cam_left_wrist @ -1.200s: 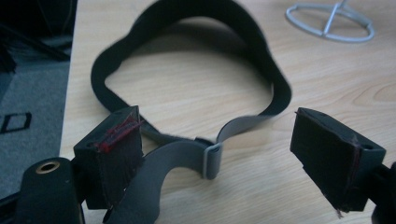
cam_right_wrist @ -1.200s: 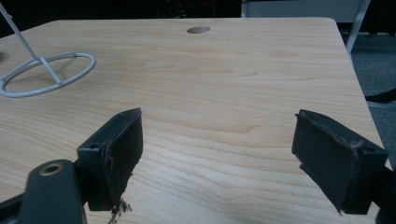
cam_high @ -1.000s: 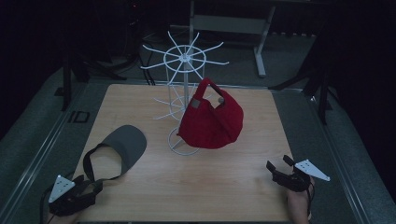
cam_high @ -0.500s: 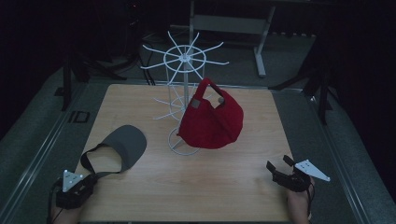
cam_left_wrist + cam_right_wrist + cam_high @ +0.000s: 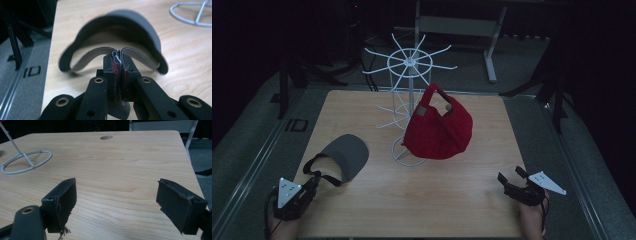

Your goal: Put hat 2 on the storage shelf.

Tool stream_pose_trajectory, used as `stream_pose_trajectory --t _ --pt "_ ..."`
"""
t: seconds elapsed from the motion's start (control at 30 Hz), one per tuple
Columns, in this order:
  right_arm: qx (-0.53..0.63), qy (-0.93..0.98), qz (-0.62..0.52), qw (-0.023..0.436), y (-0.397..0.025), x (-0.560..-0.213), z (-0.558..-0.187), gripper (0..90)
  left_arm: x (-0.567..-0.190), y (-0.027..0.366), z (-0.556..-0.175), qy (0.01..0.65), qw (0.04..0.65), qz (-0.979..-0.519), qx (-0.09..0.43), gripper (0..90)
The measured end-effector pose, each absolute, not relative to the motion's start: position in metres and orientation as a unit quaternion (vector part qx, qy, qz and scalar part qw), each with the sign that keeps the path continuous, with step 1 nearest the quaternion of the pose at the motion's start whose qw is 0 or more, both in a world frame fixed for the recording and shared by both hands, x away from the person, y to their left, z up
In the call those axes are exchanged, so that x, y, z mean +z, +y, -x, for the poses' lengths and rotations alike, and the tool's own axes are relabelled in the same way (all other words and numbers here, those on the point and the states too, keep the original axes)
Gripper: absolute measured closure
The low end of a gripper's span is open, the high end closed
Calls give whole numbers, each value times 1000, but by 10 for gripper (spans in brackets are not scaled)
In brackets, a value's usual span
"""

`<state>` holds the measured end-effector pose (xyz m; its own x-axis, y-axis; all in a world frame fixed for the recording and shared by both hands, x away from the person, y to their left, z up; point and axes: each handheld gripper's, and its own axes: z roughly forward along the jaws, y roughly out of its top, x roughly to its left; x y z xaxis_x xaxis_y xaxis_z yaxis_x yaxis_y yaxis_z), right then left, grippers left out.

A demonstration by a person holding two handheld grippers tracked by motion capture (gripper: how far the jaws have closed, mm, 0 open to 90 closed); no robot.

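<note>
Left gripper (image 5: 118, 65) pinching grey visor (image 5: 117, 27) strap, visor just ahead; right gripper (image 5: 116, 206) spread.

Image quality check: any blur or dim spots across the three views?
High view: dim, surroundings black, wooden table evenly lit. Left gripper view: grey fabric visor soft and blurred, pinched strap sharper at the left tool. Right gripper view: right tool blurred up close, white wire stand base sharp.

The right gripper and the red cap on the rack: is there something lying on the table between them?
No. In the high view, bare wooden table runs from the open right gripper to the red cap hanging on the white wire rack.
</note>
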<state>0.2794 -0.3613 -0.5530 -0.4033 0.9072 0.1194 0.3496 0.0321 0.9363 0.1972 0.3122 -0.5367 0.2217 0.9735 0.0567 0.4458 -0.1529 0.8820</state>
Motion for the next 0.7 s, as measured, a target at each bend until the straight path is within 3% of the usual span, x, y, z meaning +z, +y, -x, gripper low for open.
stream_pose_trajectory --t 0.7 --pt "519 659 -476 265 -363 -553 -278 165 -476 302 -214 451 471 -656 380 855"
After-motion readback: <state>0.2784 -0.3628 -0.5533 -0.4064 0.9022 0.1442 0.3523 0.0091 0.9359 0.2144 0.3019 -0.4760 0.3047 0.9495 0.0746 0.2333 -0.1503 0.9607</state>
